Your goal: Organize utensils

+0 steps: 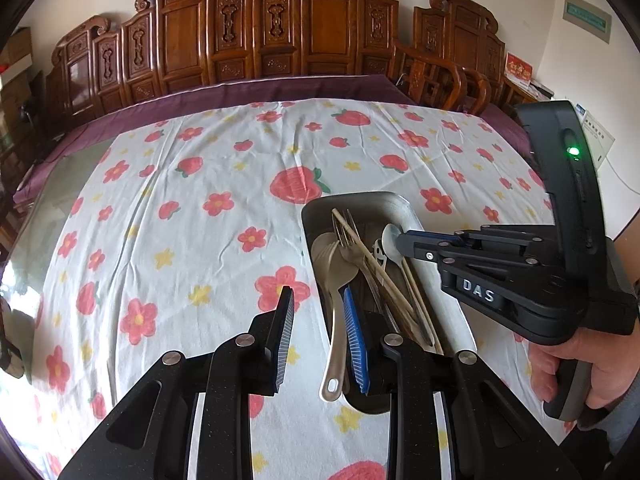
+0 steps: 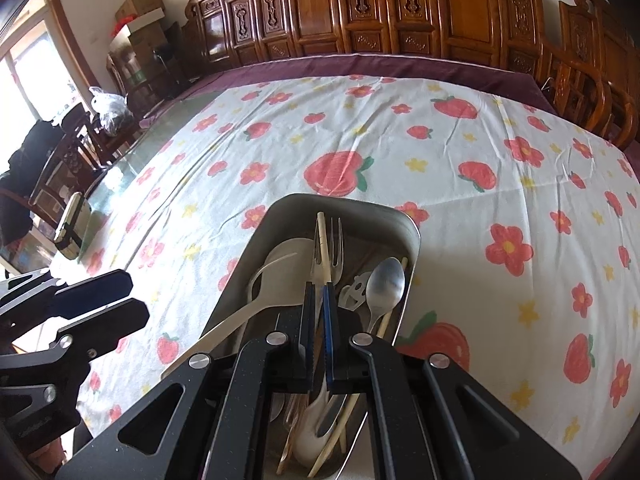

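Right gripper (image 2: 319,292) fingers pinching chopstick (image 2: 322,240) over tray (image 2: 412,240), left gripper (image 1: 316,312) parted, angled down.

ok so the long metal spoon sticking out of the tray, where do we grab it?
Grip the long spoon at its handle end, by the hanging hole: it overhangs the tray's near rim, free of neighbours. Come from the near side, jaws across the thin handle. Its bowl lies partly under the fork and chopstick.

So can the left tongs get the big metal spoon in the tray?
Probably yes. The left tongs hang open right at the spoon, whose handle sticks out over the tray rim, with nothing on top.
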`<state>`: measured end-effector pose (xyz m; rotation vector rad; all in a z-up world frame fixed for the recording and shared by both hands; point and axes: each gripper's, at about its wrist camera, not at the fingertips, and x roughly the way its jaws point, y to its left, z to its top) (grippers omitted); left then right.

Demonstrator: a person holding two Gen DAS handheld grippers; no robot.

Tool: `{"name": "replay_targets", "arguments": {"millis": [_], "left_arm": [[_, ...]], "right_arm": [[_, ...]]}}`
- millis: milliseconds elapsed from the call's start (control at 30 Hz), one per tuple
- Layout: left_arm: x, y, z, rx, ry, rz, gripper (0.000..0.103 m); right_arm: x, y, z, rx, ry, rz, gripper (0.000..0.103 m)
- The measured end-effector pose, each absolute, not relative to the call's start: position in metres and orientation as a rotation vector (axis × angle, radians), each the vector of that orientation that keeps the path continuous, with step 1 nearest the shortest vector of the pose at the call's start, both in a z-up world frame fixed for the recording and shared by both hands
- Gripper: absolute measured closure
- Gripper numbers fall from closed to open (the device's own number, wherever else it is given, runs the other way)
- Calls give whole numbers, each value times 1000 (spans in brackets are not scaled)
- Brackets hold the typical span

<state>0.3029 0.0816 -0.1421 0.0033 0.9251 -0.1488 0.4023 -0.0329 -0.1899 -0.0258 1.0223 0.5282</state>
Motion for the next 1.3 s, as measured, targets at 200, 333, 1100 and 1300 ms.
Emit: {"name": "replay_targets", "arguments": {"millis": [200, 333, 1100, 1300], "left_arm": [[291, 77, -132, 6, 885, -127, 79], [274, 68, -119, 17, 852, -113, 78], [165, 20, -83, 10, 744, -82, 9], [136, 9, -65, 19, 689, -56, 8]], "right_arm": [[376, -51, -166, -3, 964, 538, 98], [349, -70, -147, 13, 925, 536, 98], [210, -183, -102, 50, 793, 340, 3], [172, -201, -82, 48, 712, 287, 3]]}}
